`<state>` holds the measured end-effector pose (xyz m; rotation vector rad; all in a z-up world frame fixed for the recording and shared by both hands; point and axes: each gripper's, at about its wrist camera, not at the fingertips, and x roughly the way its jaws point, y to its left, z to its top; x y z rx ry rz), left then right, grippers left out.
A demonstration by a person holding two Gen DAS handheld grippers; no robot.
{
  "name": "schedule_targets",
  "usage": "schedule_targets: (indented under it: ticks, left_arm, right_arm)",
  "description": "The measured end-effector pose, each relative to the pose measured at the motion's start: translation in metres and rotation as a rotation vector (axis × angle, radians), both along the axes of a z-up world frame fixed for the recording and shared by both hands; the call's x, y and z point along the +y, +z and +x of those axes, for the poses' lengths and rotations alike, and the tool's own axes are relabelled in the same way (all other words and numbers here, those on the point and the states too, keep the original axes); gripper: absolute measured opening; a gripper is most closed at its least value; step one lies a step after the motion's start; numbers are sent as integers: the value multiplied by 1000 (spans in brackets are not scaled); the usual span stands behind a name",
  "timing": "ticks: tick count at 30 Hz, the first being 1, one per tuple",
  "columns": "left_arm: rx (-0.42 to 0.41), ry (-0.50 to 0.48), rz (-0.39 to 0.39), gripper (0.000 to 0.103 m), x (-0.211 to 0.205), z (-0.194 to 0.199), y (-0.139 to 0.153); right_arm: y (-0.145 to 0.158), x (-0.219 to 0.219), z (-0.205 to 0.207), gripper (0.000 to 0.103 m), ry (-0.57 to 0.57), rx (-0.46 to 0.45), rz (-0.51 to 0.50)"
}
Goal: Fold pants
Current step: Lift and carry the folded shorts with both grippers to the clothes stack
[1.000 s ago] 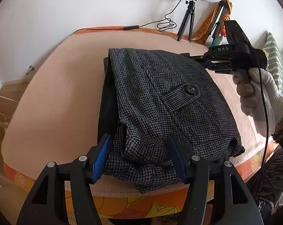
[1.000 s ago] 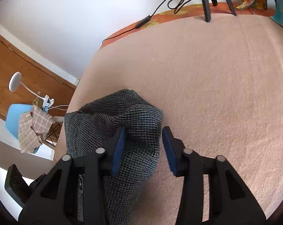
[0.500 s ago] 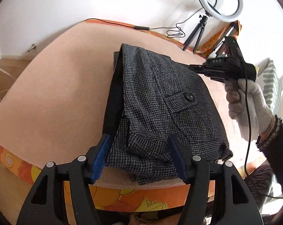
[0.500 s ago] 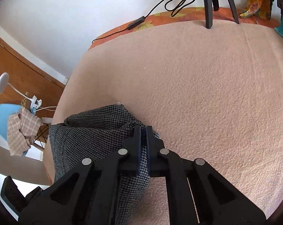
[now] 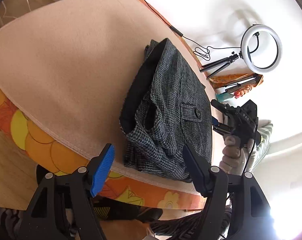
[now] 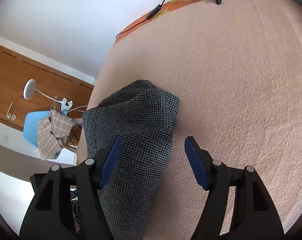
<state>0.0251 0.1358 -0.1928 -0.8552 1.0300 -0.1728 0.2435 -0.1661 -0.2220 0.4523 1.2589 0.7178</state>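
Nearly done: houndstooth pants folded compactly at bed edge; left claw and right claw wide, empty.

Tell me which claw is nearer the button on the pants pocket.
Right. The right claw sits open just beside the pants, level with the button; the left claw hangs open off the table edge, farther back.
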Motion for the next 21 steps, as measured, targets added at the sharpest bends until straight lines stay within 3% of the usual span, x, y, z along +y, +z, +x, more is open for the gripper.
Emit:
schedule_targets:
  ticks: [6,9,17,21]
  left_arm:
    - [33,-6,-43,70,-13,8,-8]
    - [35,-13,16,73,-21,9,-7]
    - [19,-2,58,74,-26,10,-7]
    - [5,-20,108,74,-33,11,-5]
  right_arm:
    - [-7,-4,0,70,-2,36,57]
    - [-8,-1,1,70,7,42,62]
    - [-19,11,2,70,29,75,105]
    - [-16,21,-3,72,53,48,89]
